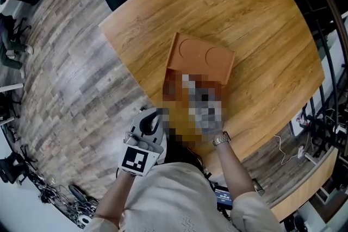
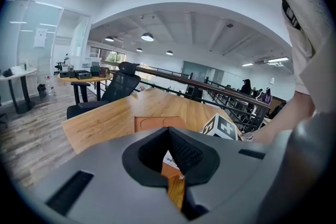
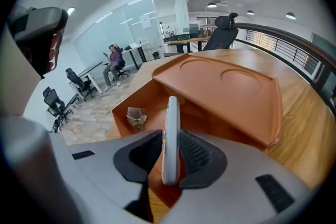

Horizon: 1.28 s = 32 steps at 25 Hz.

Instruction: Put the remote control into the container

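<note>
Table (image 1: 255, 19) beneath container (image 1: 201, 57), plank floor (image 1: 70, 79) around

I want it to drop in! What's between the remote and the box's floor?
Nothing. In the right gripper view the remote points into the open box, with only bare floor ahead of it. A paper scrap lies off to the left.

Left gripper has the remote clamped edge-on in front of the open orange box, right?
Wrong gripper. The right gripper clamps the remote control edge-on in front of the open orange container, as the right gripper view shows.
</note>
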Available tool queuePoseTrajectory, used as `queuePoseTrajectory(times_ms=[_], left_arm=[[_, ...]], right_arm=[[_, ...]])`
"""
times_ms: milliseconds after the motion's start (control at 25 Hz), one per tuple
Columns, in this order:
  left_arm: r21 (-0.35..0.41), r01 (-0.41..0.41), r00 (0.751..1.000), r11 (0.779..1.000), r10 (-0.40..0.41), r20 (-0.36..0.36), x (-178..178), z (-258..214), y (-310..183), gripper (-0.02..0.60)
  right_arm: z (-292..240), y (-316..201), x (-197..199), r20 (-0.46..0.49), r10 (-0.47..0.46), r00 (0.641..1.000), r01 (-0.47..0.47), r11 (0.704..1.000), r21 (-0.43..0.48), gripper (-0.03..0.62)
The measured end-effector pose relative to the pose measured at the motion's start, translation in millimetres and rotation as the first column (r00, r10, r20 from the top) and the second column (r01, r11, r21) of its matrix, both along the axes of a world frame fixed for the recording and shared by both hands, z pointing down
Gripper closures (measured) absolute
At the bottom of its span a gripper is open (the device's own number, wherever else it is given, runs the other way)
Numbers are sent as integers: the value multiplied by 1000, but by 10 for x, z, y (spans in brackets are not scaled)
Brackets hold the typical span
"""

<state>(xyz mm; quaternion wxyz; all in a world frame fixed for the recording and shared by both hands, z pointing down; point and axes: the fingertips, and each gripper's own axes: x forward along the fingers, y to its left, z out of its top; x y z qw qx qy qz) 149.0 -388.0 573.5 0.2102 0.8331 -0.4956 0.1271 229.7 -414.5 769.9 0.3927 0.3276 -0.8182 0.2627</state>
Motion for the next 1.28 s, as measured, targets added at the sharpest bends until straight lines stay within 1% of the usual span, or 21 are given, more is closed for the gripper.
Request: queuePoseTrajectory(times_ms=[160,280,400,520,600,680,840,920,1000,1120,1280], left_arm=[[5,-14,1000,1000,14,7,-1,-20,10,571],[12,-21,1000,1000,21,-3,-10,-68,47,571],[22,-30,999,999,30,-21,-41,-102,109,571],[30,-70,997,997,71,-30,-24,-117,207,571],[34,-105,994,994,106,-34,-36,-115,285,571],[42,-150,988,988,151,-33,-80,-123,378,571],[71,-239,970,968,242,-30,-221,-229,653,571],[60,-283,958,957,285,-17,-320,-276,822,571],[67,-317,948,946,318,-10,-454,-316,956,571],[88,-348,937,933,350,-15,-697,-366,1135,571],[107,-381,922,918,386,-27,-1005,-572,1407,571]], right_arm=[[-81,-15,54,24,40,999,-40,999,7,490],[-194,19,98,37,83,996,-83,996,23,490],[-302,114,121,54,133,990,-134,991,21,490],[-504,250,133,110,203,973,-206,978,19,491],[-681,360,90,173,258,951,-264,964,18,493],[-845,488,38,210,312,926,-326,945,33,509],[-1104,855,-89,202,382,902,-407,908,98,558],[-1224,1065,-199,222,417,882,-445,890,99,569],[-1348,1253,-355,263,451,853,-488,868,93,576],[-1556,1480,-644,323,474,819,-530,841,109,576],[-2049,1777,-1057,360,454,815,-543,815,203,576]])
